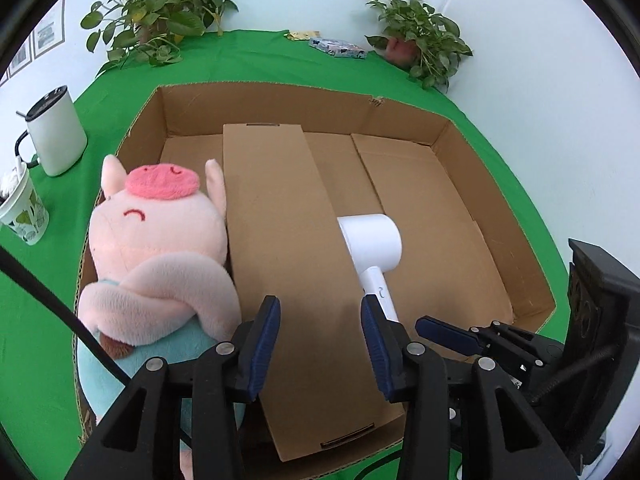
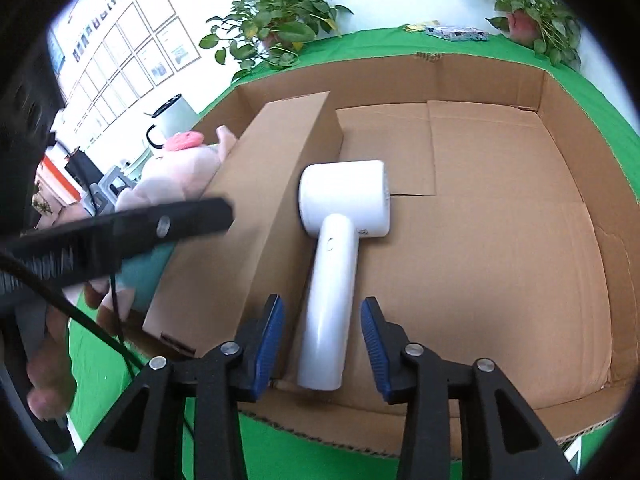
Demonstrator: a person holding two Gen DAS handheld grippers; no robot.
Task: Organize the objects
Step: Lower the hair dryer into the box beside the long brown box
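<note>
**Hovering over the box with both grippers empty**

Looking down through my left wrist camera, I see the left gripper [image 1: 320, 344] with its blue pads apart and nothing between them, poised above the long flat cardboard carton [image 1: 288, 256] that lies inside the big open cardboard box [image 1: 496, 216]. The pink plush pig [image 1: 160, 256] lies along the box's left side, pressed against the carton's edge. The white hair dryer [image 1: 370, 240] lies on the box floor just right of the carton.

From my right wrist camera, the right gripper [image 2: 322, 344] has its fingers spread wide either side of the hair dryer's [image 2: 336, 248] handle; I cannot tell whether they touch it, but they are not clamped. The dryer's head points away from me, its handle end near the box's near wall.

Outside the box, on the green tablecloth [image 1: 36, 320], stand a white mug [image 1: 56, 132], a patterned paper cup [image 1: 24, 212] and two potted plants [image 1: 160, 12].
</note>
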